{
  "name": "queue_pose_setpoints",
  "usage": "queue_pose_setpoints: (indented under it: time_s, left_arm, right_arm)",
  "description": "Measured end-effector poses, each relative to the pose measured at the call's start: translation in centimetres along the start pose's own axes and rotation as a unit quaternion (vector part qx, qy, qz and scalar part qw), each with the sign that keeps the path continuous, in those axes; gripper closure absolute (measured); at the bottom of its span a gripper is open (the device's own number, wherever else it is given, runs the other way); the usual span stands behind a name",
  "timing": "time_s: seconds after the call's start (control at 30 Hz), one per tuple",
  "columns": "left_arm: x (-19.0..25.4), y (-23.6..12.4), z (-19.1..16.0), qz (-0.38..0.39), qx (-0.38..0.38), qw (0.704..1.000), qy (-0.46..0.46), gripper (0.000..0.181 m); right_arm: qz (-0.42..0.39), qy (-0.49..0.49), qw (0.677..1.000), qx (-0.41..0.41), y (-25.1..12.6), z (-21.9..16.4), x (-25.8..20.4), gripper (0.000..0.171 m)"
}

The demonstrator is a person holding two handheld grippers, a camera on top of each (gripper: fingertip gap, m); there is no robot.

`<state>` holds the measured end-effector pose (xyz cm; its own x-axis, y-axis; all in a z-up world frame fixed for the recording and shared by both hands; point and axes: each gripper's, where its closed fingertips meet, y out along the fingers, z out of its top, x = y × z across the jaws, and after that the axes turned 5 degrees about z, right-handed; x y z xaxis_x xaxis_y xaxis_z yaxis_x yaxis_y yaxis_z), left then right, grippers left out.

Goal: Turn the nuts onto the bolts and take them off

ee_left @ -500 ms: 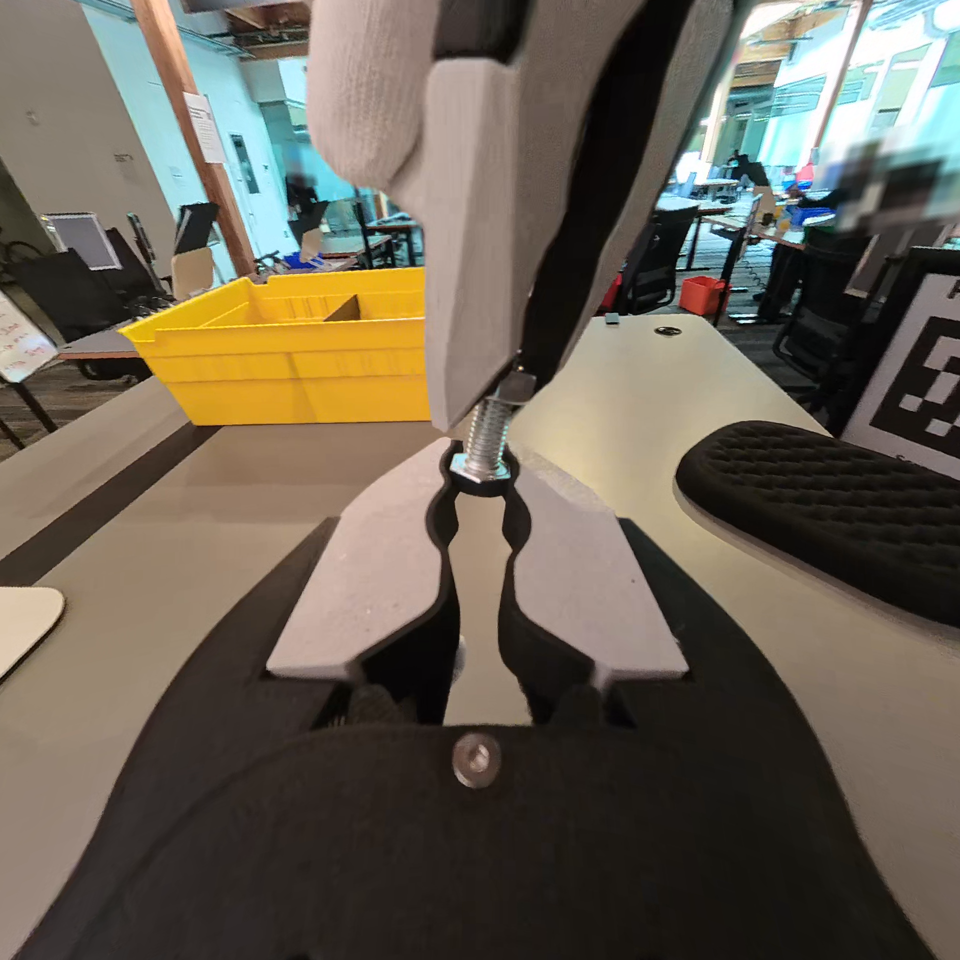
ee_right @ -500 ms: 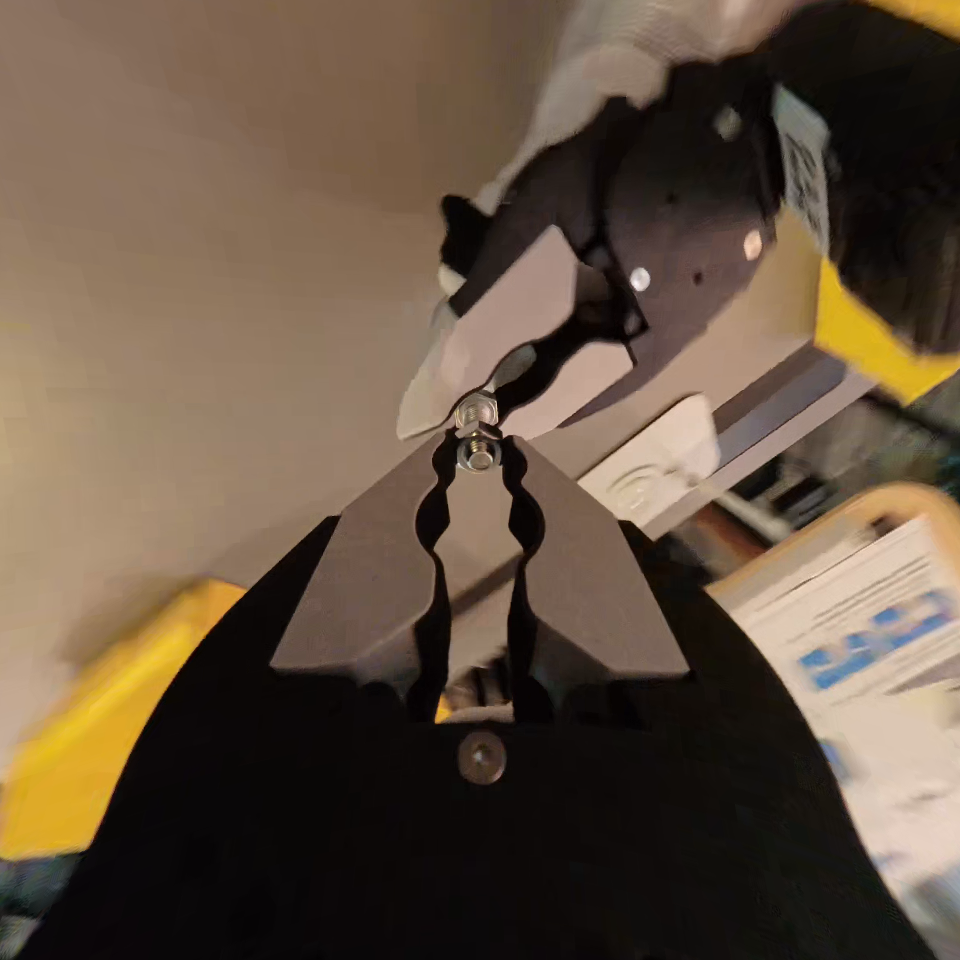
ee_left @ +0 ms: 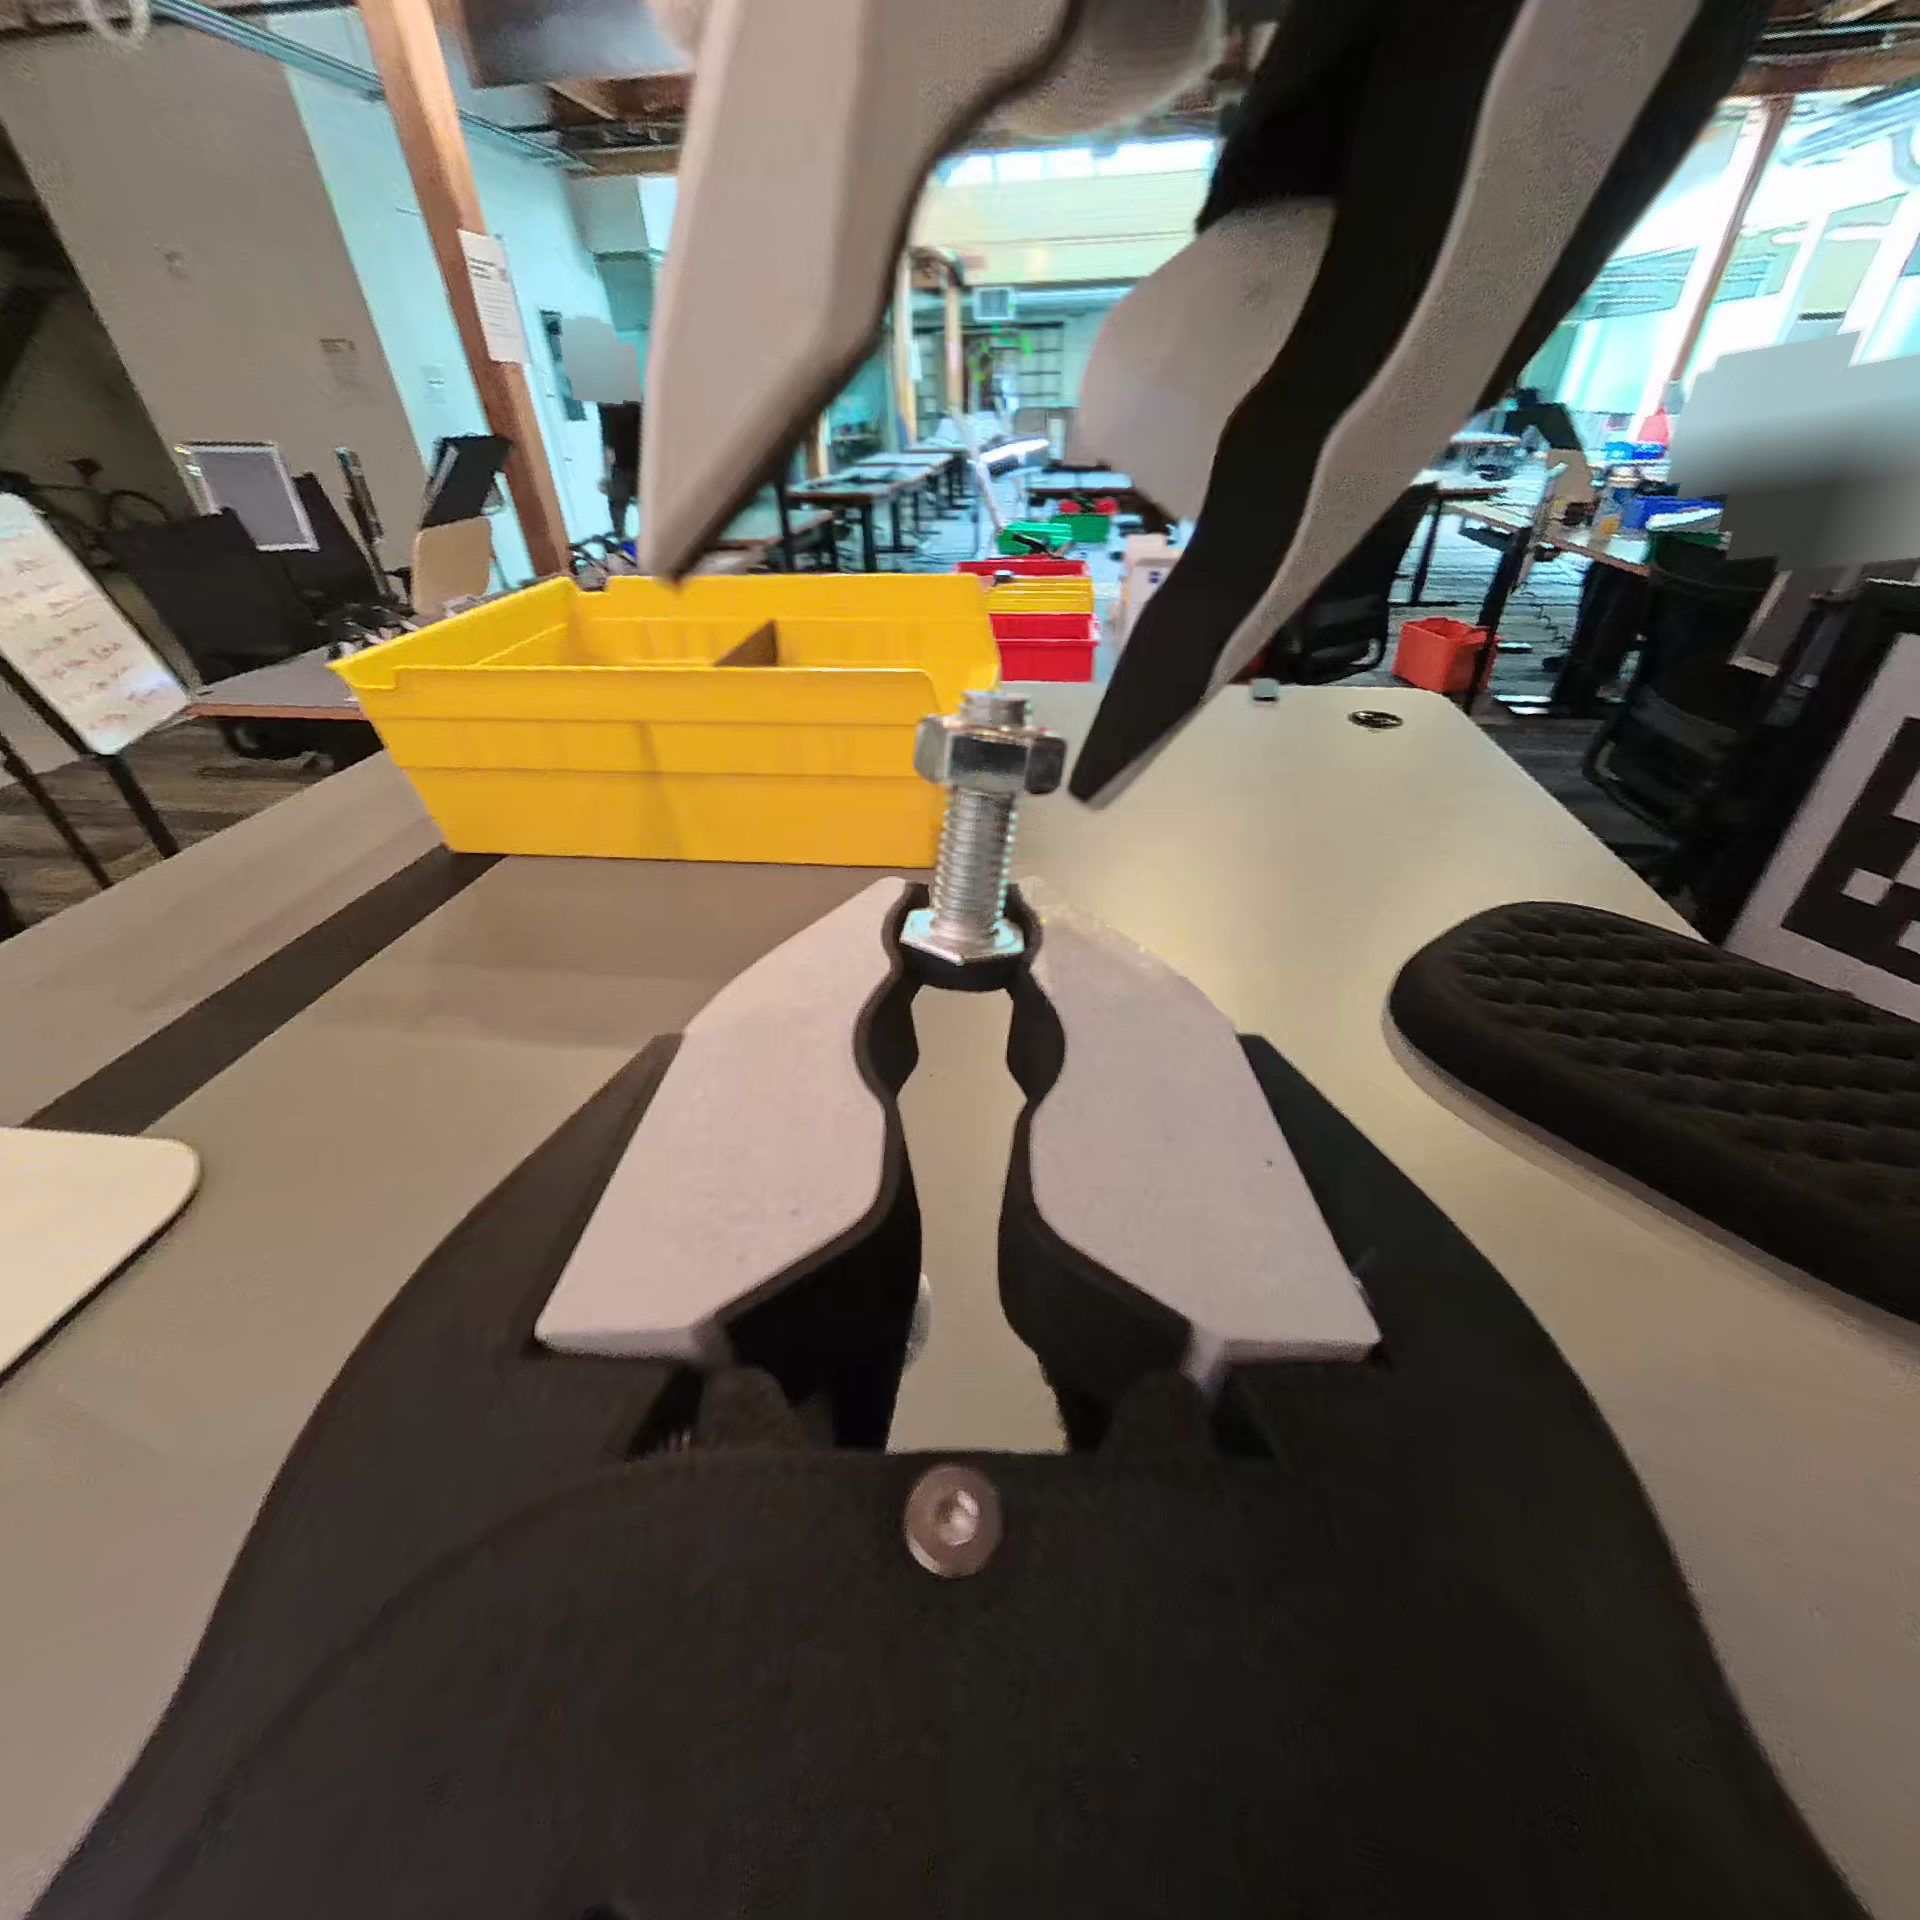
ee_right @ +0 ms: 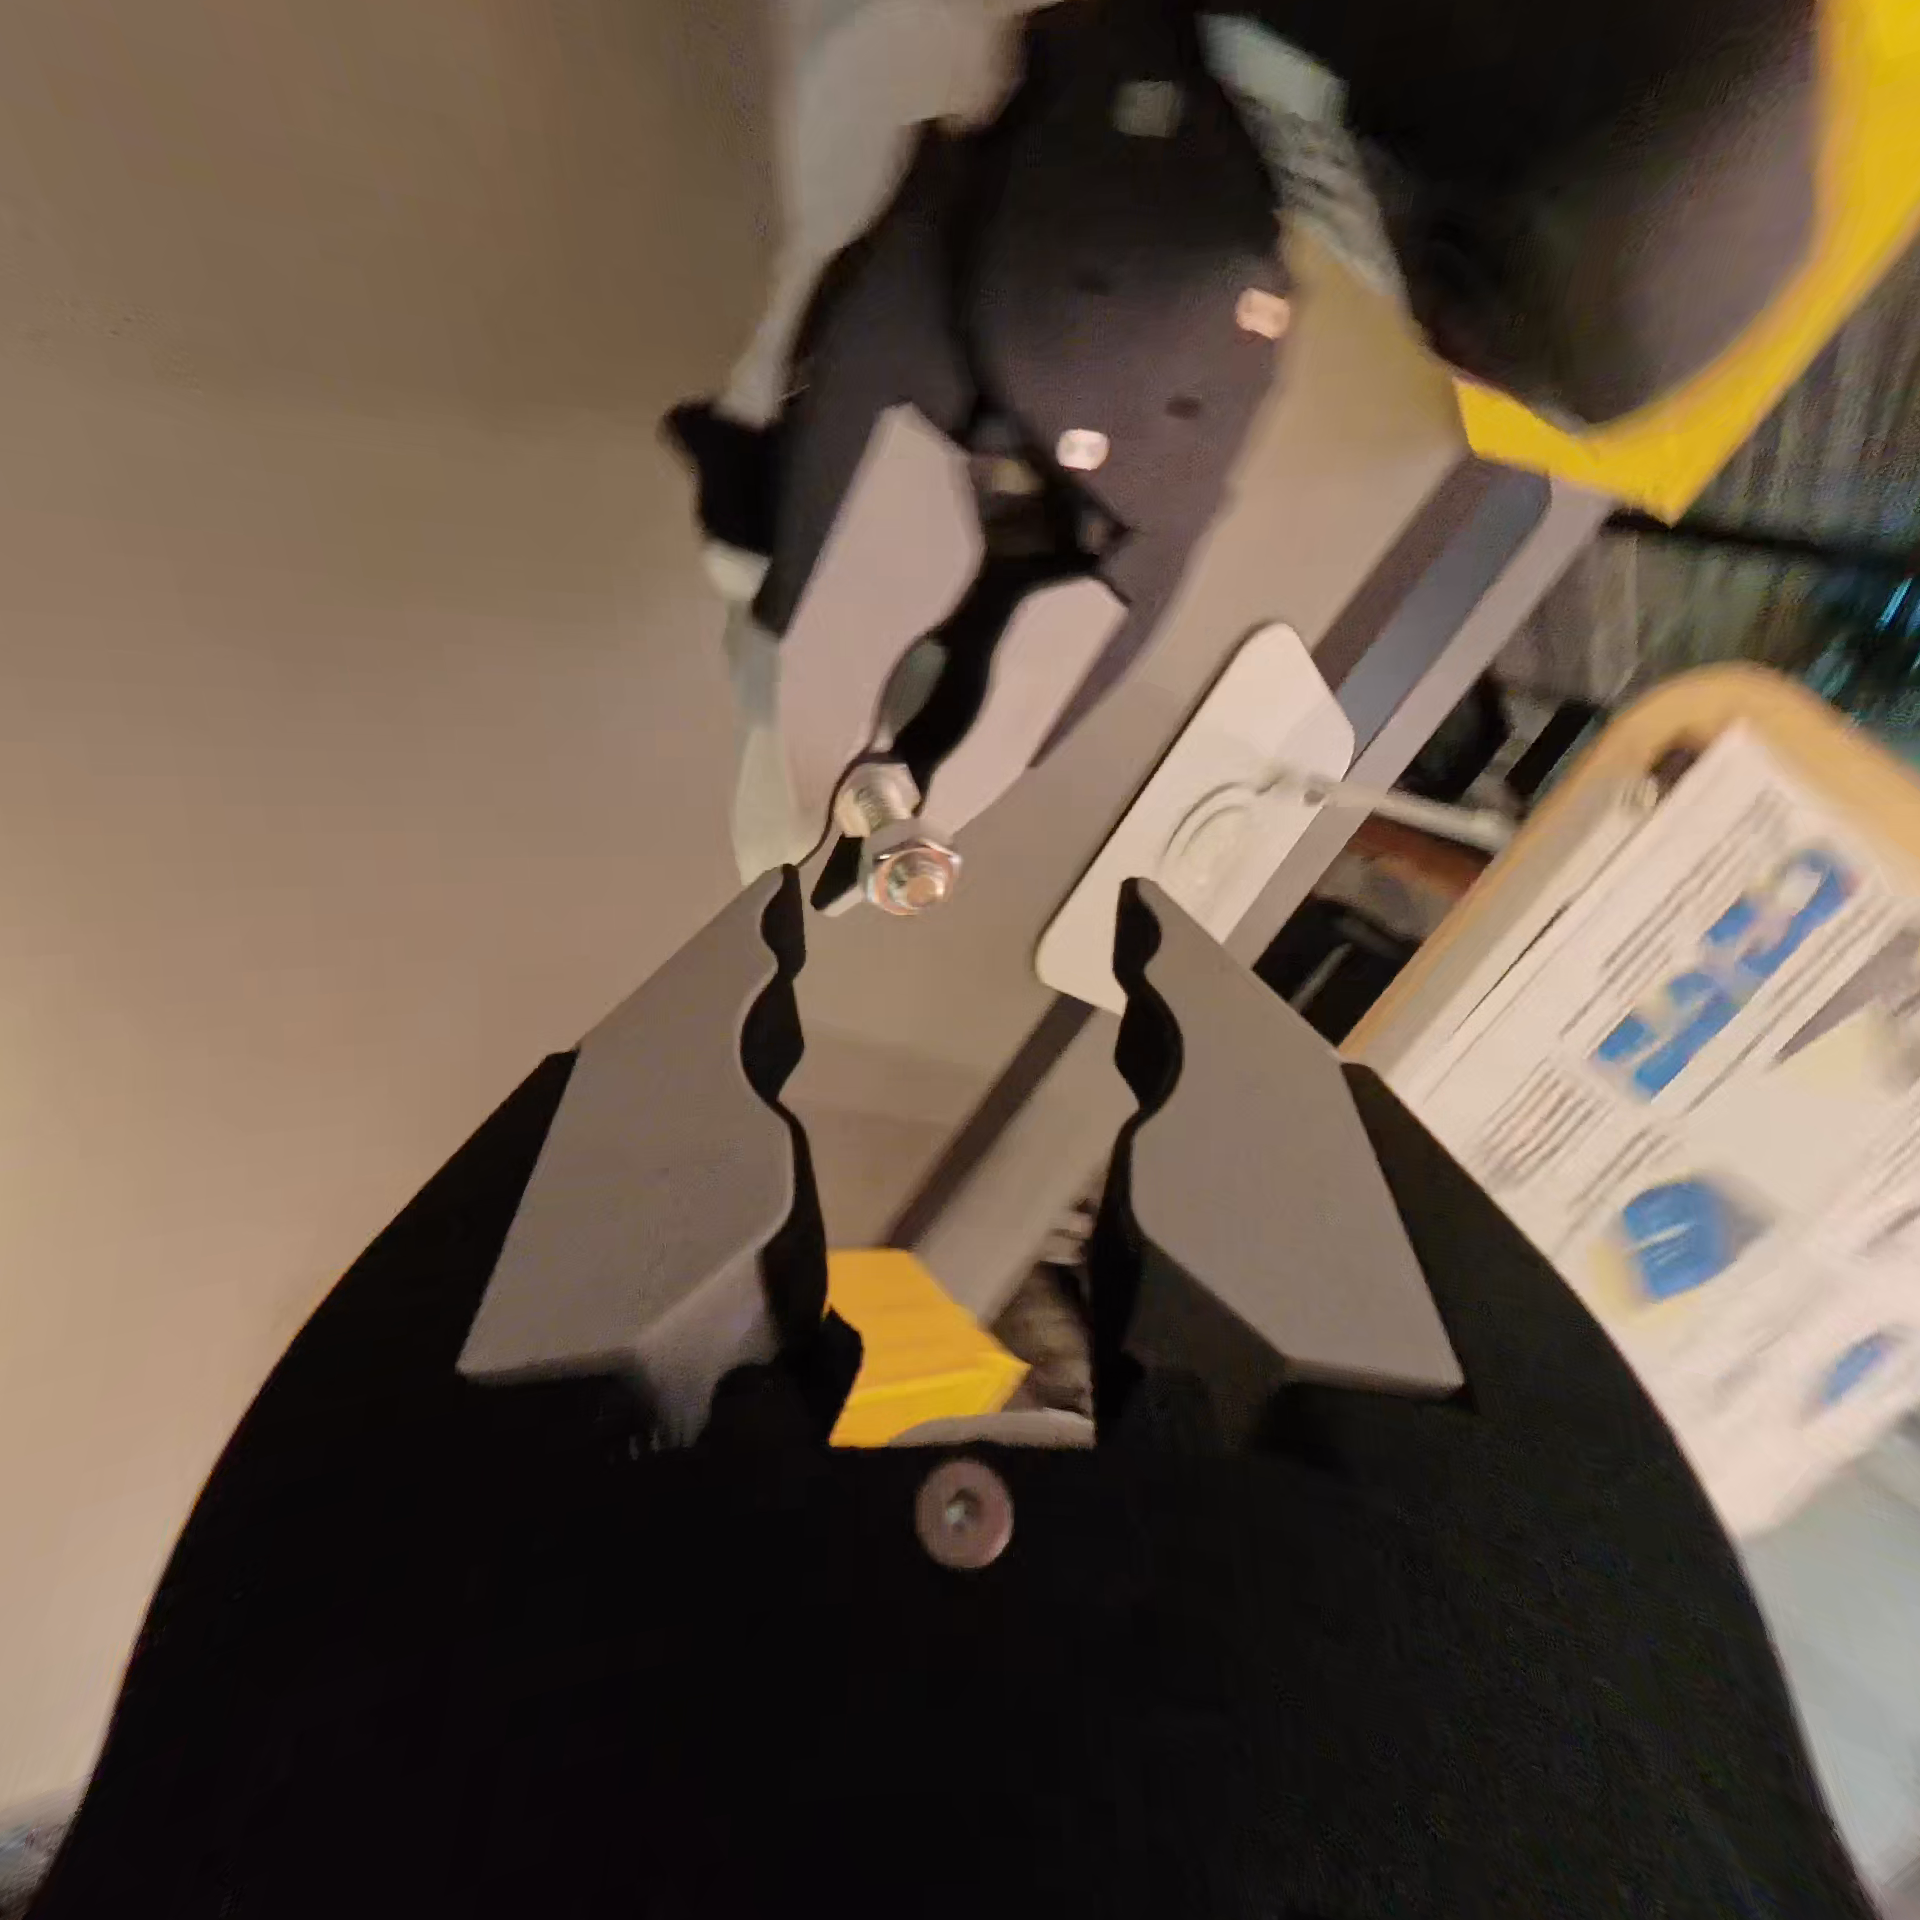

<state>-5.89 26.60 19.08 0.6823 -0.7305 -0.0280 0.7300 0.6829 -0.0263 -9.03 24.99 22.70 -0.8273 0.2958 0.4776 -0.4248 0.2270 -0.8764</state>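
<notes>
Bolt w/ nut standing upright in left gripper, right gripper spread above it.
Bolt (ee_left: 971,868) is standing upright, head clamped betw. left gripper (ee_left: 966,940) tips, over the grey table (ee_left: 1299,831); nut (ee_left: 989,756) is sitting near top of thread. Right gripper (ee_right: 956,894) is hanging just above w/ fingers (ee_left: 1174,665) apart, one tip just beside nut, not gripping. Yellow bin (ee_left: 665,727) is sitting behind on table; black mesh pad (ee_left: 1662,1070) is lying to the right.

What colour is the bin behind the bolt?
Yellow. The bin shows best in the left wrist view, behind the bolt.
</notes>
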Motion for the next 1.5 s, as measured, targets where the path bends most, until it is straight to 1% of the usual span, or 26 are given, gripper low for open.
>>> queue_pose_setpoints:
  time_s: [0.03, 0.07, 0.1, 0.17, 0.27, 0.3, 0.37, 0.43, 0.53, 0.6, 0.7, 0.77, 0.83, 0.9, 0.93, 1.0, 1.1, 1.2, 1.3, 1.4, 1.5]
  left_arm:
    - [-0.4, 0.0, 0.1, 0.013, 0.002, 1.000, 0.000, 0.168]
    - [-0.6, 0.1, 0.2, 0.021, 0.003, 1.000, -0.003, 0.168]
    - [-0.7, 0.1, 0.3, 0.027, 0.007, 1.000, -0.005, 0.168]
    - [-1.2, 0.1, 0.3, 0.044, 0.010, 0.999, -0.006, 0.167]
    - [-1.4, 0.1, 0.7, 0.053, 0.018, 0.998, -0.014, 0.167]
    - [-1.4, 0.0, 0.9, 0.052, 0.022, 0.998, -0.019, 0.168]
    - [-1.7, -0.1, 1.2, 0.058, 0.033, 0.997, -0.031, 0.167]
    - [-1.8, -0.2, 1.5, 0.058, 0.041, 0.997, -0.045, 0.167]
    - [-2.4, -0.3, 1.5, 0.075, 0.044, 0.995, -0.050, 0.167]
    - [-2.7, -0.3, 1.4, 0.091, 0.044, 0.994, -0.050, 0.167]
    - [-3.0, -0.3, 1.4, 0.103, 0.044, 0.992, -0.049, 0.167]
    - [-3.0, -0.2, 1.4, 0.105, 0.044, 0.992, -0.052, 0.168]
    - [-3.2, -0.3, 1.3, 0.115, 0.043, 0.991, -0.046, 0.167]
    - [-3.3, -0.3, 1.3, 0.116, 0.041, 0.991, -0.043, 0.167]
    - [-3.4, -0.4, 1.4, 0.116, 0.044, 0.991, -0.044, 0.167]
    - [-3.2, -0.5, 1.5, 0.111, 0.045, 0.992, -0.041, 0.167]
    - [-2.9, -0.5, 1.8, 0.096, 0.051, 0.993, -0.046, 0.167]
    - [-2.4, -0.7, 2.1, 0.071, 0.053, 0.995, -0.041, 0.168]
    - [-0.6, -0.7, 2.7, 0.011, 0.060, 0.997, -0.042, 0.167]
    - [1.4, -1.0, 3.5, -0.058, 0.064, 0.995, -0.053, 0.167]
    - [3.8, -1.4, 4.3, -0.127, 0.066, 0.988, -0.057, 0.168]
  right_arm:
    - [-0.006, 0.073, 0.997, 0.019, -0.4, -0.1, 0.6, 0.118]
    - [0.002, 0.149, 0.988, 0.034, -0.6, -0.4, 0.7, 0.117]
    - [0.013, 0.227, 0.972, 0.051, -0.8, -0.6, 0.8, 0.115]
    - [0.017, 0.351, 0.931, 0.100, -1.2, -0.9, 1.0, 0.117]
    - [-0.007, 0.463, 0.863, 0.202, -1.8, -0.7, 1.6, 0.118]
    - [-0.021, 0.489, 0.841, 0.232, -2.0, -0.7, 1.7, 0.116]
    - [-0.060, 0.531, 0.797, 0.280, -2.0, -1.0, 2.0, 0.119]
    - [-0.096, 0.558, 0.764, 0.308, -1.6, -1.4, 1.9, 0.116]
    - [-0.162, 0.603, 0.698, 0.351, -1.3, -2.1, 2.4, 0.117]
    - [-0.199, 0.613, 0.674, 0.361, -0.8, -2.1, 2.8, 0.116]
    - [-0.217, 0.632, 0.646, 0.369, 0.7, -1.5, 3.0, 0.117]
    - [-0.235, 0.637, 0.624, 0.387, 1.1, -1.2, 3.5, 0.124]
    - [-0.255, 0.633, 0.616, 0.394, 1.4, -1.0, 4.1, 0.133]
    - [-0.264, 0.631, 0.608, 0.403, 1.5, -0.6, 4.3, 0.149]
    - [-0.271, 0.628, 0.604, 0.409, 1.3, -0.4, 4.4, 0.153]
    - [-0.278, 0.621, 0.607, 0.411, 1.2, -0.3, 4.5, 0.153]
    - [-0.261, 0.605, 0.617, 0.429, 0.9, 0.0, 4.5, 0.153]
    - [-0.203, 0.570, 0.649, 0.462, 0.5, 0.7, 4.2, 0.153]
    - [-0.141, 0.487, 0.695, 0.509, -0.6, 2.0, 3.5, 0.153]
    - [-0.047, 0.416, 0.714, 0.561, -2.0, 3.2, 2.3, 0.153]
    - [0.061, 0.340, 0.716, 0.607, -3.8, 4.8, 0.8, 0.153]
